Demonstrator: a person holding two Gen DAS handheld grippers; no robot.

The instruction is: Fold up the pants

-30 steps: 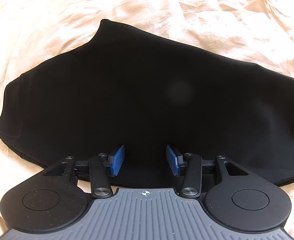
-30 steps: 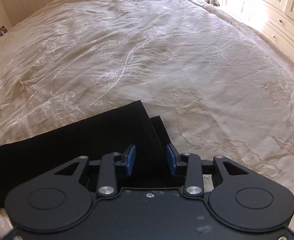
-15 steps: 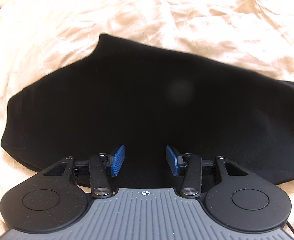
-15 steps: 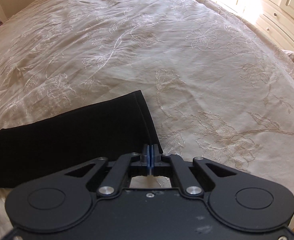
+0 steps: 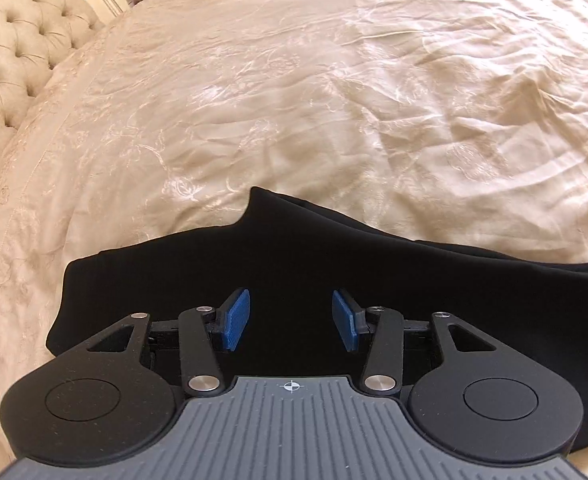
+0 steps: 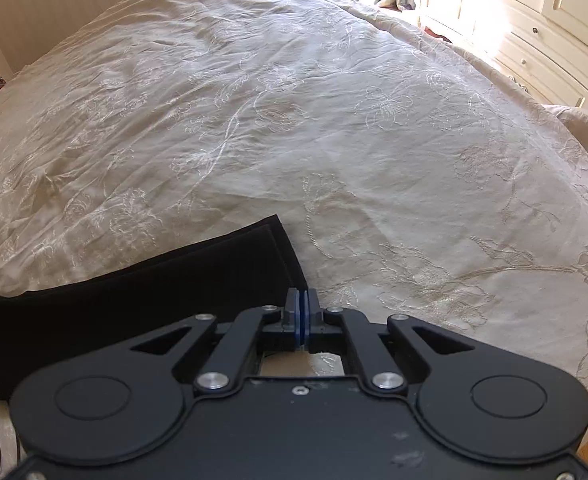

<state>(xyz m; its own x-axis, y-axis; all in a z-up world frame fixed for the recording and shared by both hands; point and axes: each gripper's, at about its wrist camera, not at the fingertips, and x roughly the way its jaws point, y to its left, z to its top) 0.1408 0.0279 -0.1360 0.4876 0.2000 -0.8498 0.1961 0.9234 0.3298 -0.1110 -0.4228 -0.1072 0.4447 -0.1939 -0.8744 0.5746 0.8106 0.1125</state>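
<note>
1. We see the bed [image 6: 333, 120] filling both views, under a cream bedspread [image 5: 333, 100] stitched with flowers and creased all over.
2. We see a tufted headboard [image 5: 10, 52] at the upper left of the left view, and white drawers [image 6: 553, 48] in bright light at the upper right of the right view.
3. We see the black pants [image 5: 286, 256] lying flat on the bedspread, at the near edge of both views. In the left view the wide part spreads under the gripper; in the right view a leg [image 6: 134, 292] runs in from the left and its hem [image 6: 284, 256] ends just ahead of the gripper.
4. We hold the left gripper [image 5: 290, 320] above the pants, its blue fingers [image 5: 236, 318] spread apart with nothing between them.
5. We hold the right gripper [image 6: 301, 314] at the hem's near corner, its fingers [image 6: 295, 316] pressed together after just closing. Whether cloth is pinched between them we cannot tell.
</note>
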